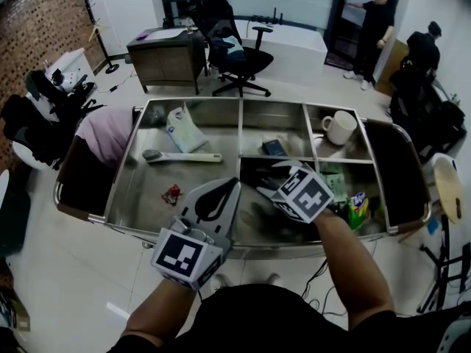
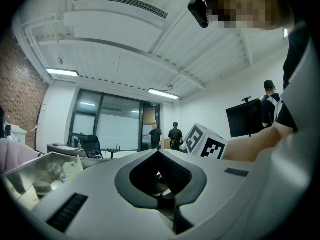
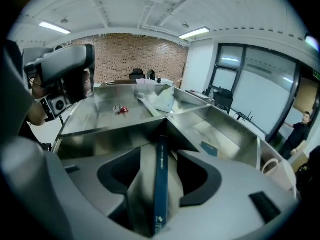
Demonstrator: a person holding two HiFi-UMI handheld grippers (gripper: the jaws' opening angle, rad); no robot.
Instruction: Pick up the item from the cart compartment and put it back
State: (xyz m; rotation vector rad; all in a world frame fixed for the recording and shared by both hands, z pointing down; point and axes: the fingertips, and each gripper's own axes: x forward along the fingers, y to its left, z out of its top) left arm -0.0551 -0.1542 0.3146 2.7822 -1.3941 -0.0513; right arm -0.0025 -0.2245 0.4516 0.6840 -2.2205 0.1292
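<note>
- Reaching over a steel cart (image 1: 118, 190), both grippers show in the head view. The left gripper (image 1: 231, 187) hovers at 6 o'clock of the frame's centre over the cart's near side, jaws drawn together and empty.
- The right gripper (image 1: 274, 184) dips into the near middle compartment, at 5 o'clock of centre. Blur smears its jaws here, so the task's item is perhaps beneath them but cannot be picked out from above.
- A white mug (image 1: 339, 127) stands in the far compartment at 2 o'clock. A flat blue packet (image 1: 273, 147) lies at 12 o'clock of the right gripper and a green packet (image 1: 358, 208) at 3 o'clock of it. In the large left compartment, a white bag (image 1: 184, 129) lies at 11 o'clock of centre and a red wrapper (image 1: 171, 193) at 9 o'clock of the left gripper.
- In the left gripper view, the left gripper (image 2: 159, 152) has its tips meeting with nothing in the hollow behind them. Two people (image 2: 165, 135) stand in a doorway at 12 o'clock beyond the tips.
- In the right gripper view, the right gripper (image 3: 160, 149) has its jaws spread wide. A slim dark blue box (image 3: 160, 184) stands edge-on in the gap, running from 6 toward 12 o'clock, with neither pad pressing on it.
- The box sits inside the near compartment, just short of the divider corner at 12 o'clock.
</note>
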